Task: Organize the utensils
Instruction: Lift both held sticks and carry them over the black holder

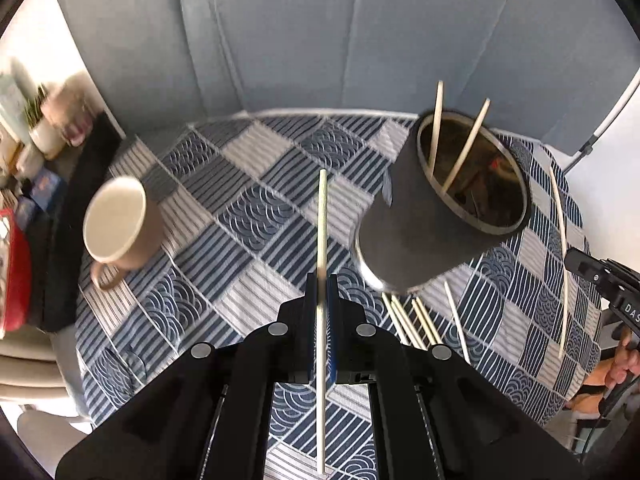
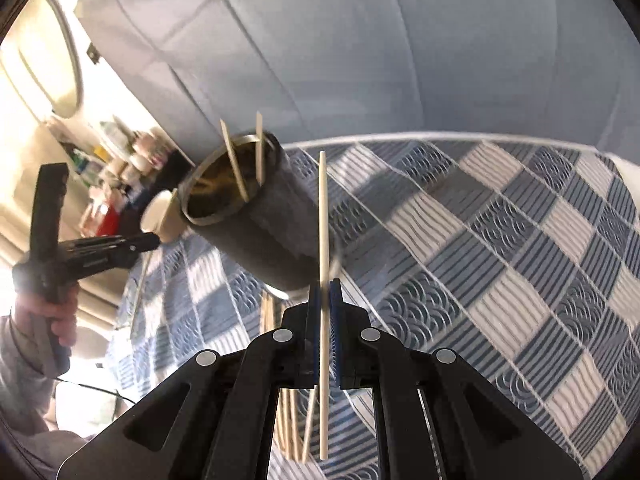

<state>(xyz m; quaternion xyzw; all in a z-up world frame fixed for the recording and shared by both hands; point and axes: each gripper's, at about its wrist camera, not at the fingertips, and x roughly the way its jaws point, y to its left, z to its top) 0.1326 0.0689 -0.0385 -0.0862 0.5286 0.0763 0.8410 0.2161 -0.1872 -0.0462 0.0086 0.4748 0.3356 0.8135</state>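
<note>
In the left wrist view my left gripper (image 1: 322, 282) is shut on a pale chopstick (image 1: 322, 220) that runs straight up between the pads, above the checked tablecloth (image 1: 248, 216). To its right stands a dark cylindrical holder (image 1: 440, 216) with two chopsticks (image 1: 466, 148) leaning inside. My right gripper (image 1: 572, 260) shows at the right edge with another chopstick (image 1: 558, 208). In the right wrist view my right gripper (image 2: 325, 286) is shut on that chopstick (image 2: 323, 208), just right of the holder (image 2: 256, 220). The left gripper (image 2: 154, 242) points at the holder from the left.
Several loose chopsticks (image 1: 412, 320) lie on the cloth in front of the holder, seen also as loose chopsticks (image 2: 288, 420) under my right gripper. A beige mug (image 1: 116, 220) stands at the table's left. Cluttered shelves (image 1: 24, 152) lie beyond the left edge. A blue backdrop (image 1: 300, 40) rises behind.
</note>
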